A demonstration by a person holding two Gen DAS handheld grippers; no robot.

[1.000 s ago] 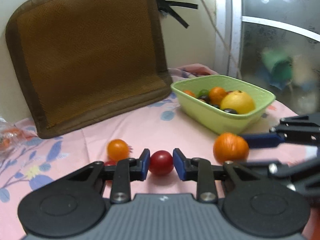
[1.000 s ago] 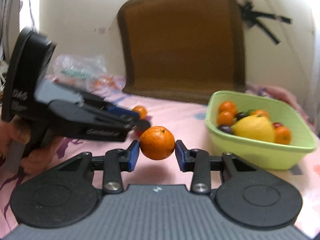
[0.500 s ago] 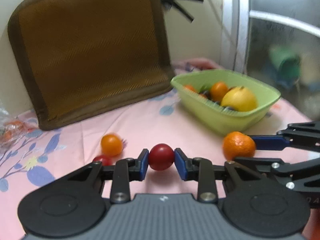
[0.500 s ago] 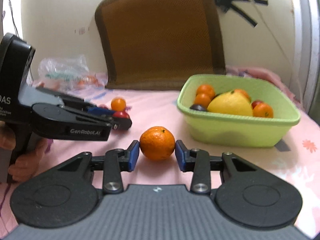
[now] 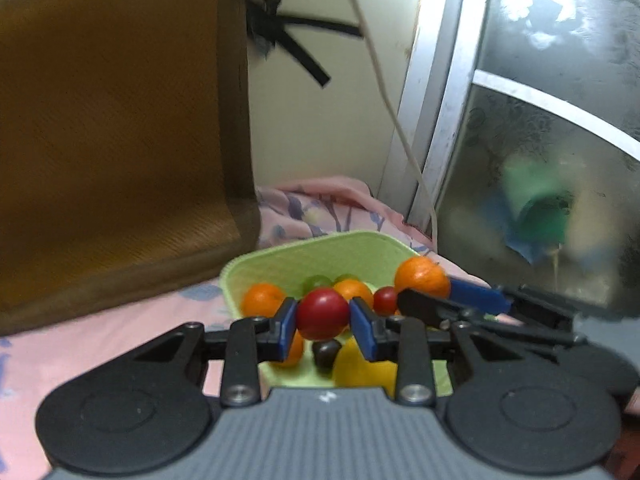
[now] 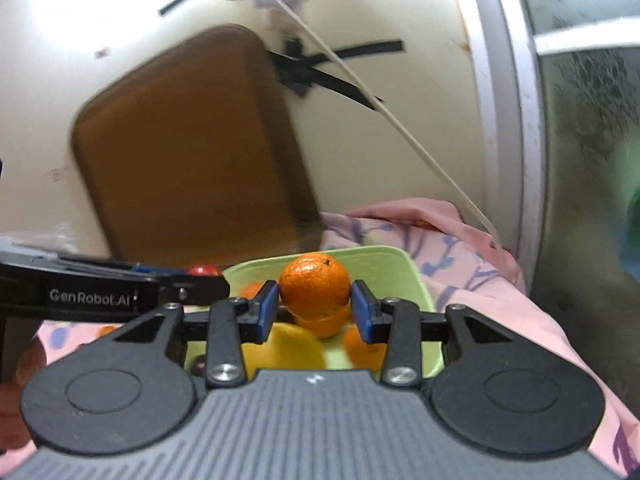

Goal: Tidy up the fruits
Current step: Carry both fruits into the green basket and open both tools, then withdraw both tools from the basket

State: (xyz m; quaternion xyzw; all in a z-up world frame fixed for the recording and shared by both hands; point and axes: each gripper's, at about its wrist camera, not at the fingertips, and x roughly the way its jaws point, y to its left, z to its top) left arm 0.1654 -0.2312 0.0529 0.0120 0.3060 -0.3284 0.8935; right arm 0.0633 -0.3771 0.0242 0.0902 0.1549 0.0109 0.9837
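My left gripper [image 5: 323, 322] is shut on a red tomato [image 5: 322, 313] and holds it above the light green bowl [image 5: 304, 254]. My right gripper [image 6: 314, 310] is shut on an orange mandarin [image 6: 314, 283] and holds it above the same bowl [image 6: 384, 266]. The bowl holds several mandarins [image 5: 262, 299], a yellow fruit [image 6: 286, 348], a small red fruit [image 5: 385, 299], a green one [image 5: 316, 281] and a dark one [image 5: 326, 352]. The right gripper with its mandarin [image 5: 421, 276] shows at the right of the left wrist view; the left gripper with the tomato [image 6: 204, 270] shows at the left of the right wrist view.
A brown cushion [image 5: 116, 152] leans on the wall behind the bowl. The pink flowered cloth [image 6: 492, 292] covers the surface. A white cable [image 6: 380, 120] hangs down the wall. A metal-framed glass door [image 5: 520, 140] stands at the right. A small orange fruit [image 6: 105, 330] lies on the cloth.
Both grippers have lifted their fruit off the cloth and carried it right, over the green bowl. The views are now closer to the wall and door.
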